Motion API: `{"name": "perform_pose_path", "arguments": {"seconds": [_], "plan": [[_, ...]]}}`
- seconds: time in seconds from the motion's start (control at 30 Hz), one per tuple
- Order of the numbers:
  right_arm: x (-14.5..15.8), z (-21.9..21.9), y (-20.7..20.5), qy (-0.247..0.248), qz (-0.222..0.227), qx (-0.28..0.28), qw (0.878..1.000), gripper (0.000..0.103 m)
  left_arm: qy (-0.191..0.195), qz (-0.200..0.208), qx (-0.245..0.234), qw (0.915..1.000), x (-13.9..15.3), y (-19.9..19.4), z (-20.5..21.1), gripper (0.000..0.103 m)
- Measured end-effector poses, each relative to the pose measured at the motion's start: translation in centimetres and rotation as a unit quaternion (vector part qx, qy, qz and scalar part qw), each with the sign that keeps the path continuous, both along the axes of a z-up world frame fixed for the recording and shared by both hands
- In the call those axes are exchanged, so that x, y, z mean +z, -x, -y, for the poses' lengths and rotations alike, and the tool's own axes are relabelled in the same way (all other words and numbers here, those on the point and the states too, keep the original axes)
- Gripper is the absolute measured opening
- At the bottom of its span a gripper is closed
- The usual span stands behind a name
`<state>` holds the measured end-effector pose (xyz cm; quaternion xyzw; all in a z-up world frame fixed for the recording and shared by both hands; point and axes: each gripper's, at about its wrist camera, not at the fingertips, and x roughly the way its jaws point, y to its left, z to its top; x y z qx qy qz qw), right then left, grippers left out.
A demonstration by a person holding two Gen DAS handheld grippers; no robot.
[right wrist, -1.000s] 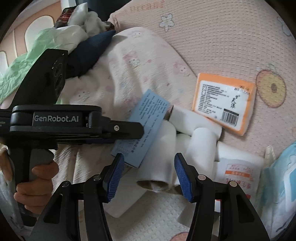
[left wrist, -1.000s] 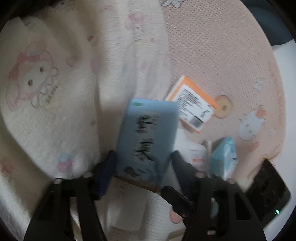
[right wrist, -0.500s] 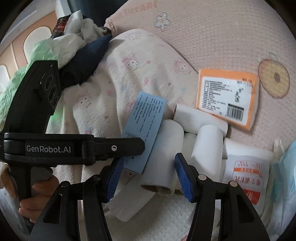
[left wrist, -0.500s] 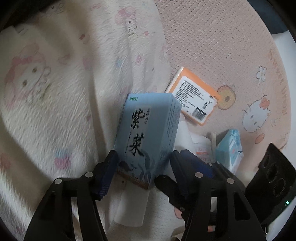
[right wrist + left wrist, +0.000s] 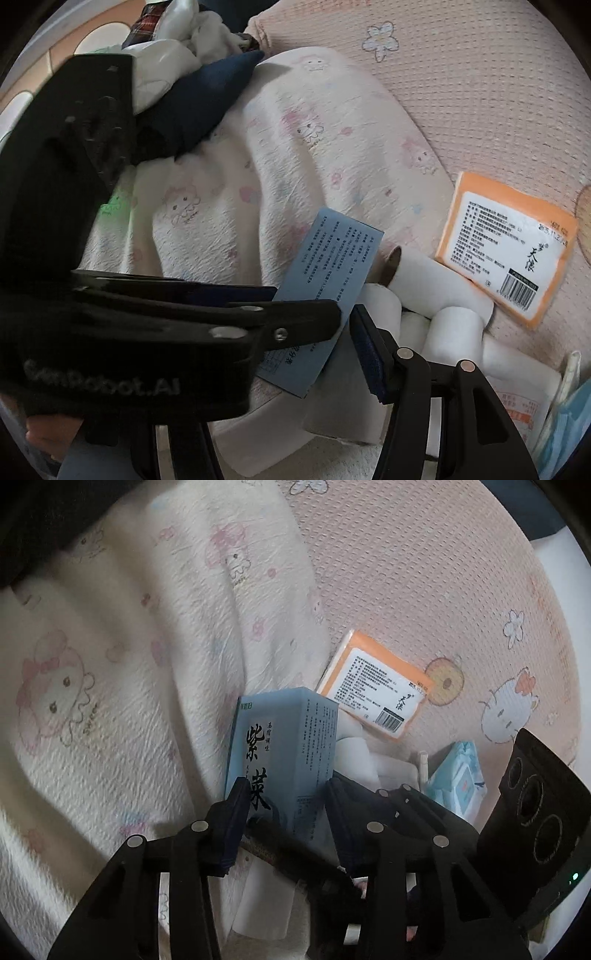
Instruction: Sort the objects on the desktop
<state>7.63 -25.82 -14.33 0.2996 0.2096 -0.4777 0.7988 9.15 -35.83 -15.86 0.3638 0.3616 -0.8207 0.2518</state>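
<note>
A: We note the blue box [image 5: 284, 753] standing between the pads of the left gripper [image 5: 282, 812], its lower end down among the white paper rolls [image 5: 436, 295] beside the cream blanket [image 5: 129, 657]. The jaws have just been closing on it, and they now appear pressed to its sides.

B: Agreed, though we log the hold as low on a tall box. If we lift from there, it may tip forward or slip.

A: The right gripper [image 5: 321, 350] sits very close, jaws apart and holding nothing. In its own view the left gripper covers one finger, and the blue box lies across its gap.

B: So we risk the two tools knocking together, or the box dragging a roll onto the orange packet [image 5: 373, 694].
</note>
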Motion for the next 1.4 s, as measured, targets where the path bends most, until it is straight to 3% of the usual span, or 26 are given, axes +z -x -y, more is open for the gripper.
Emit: {"name": "perform_pose_path", "arguments": {"seconds": [0.03, 0.23, 0.57, 0.77, 0.93, 1.17, 1.4], "plan": [[0.0, 0.0, 0.1, -0.002, 0.01, -0.003, 1.0, 0.049, -0.005, -0.005, 0.004, 1.0, 0.0, -0.2, 0.0, 0.044], [0.6, -0.9, 0.9, -0.008, 0.033, -0.018, 0.999, 0.042, 0.005, -0.025, 0.007, 0.9997, 2.0, -0.6, -1.6, 0.044], [4.0, -4.4, 2.1, 0.017, 0.045, -0.059, 0.997, 0.041, 0.026, -0.061, -0.03, 0.9973, 5.3, -0.1, -5.1, 0.044], [6.2, -7.7, 3.7, 0.034, 0.026, -0.103, 0.994, 0.041, 0.026, -0.091, -0.072, 0.9929, 6.2, 1.5, -7.7, 0.044], [7.2, -10.4, 5.5, 0.042, -0.003, -0.148, 0.988, 0.041, 0.016, -0.109, -0.119, 0.9867, 5.9, 3.0, -10.6, 0.044], [6.8, -13.8, 8.5, 0.022, -0.028, -0.208, 0.977, 0.041, -0.011, -0.103, -0.177, 0.9788, 4.5, 5.7, -14.5, 0.044], [5.5, -18.0, 10.8, -0.009, -0.067, -0.253, 0.965, 0.041, -0.062, -0.092, -0.243, 0.9637, 1.6, 7.1, -18.6, 0.043]]}}
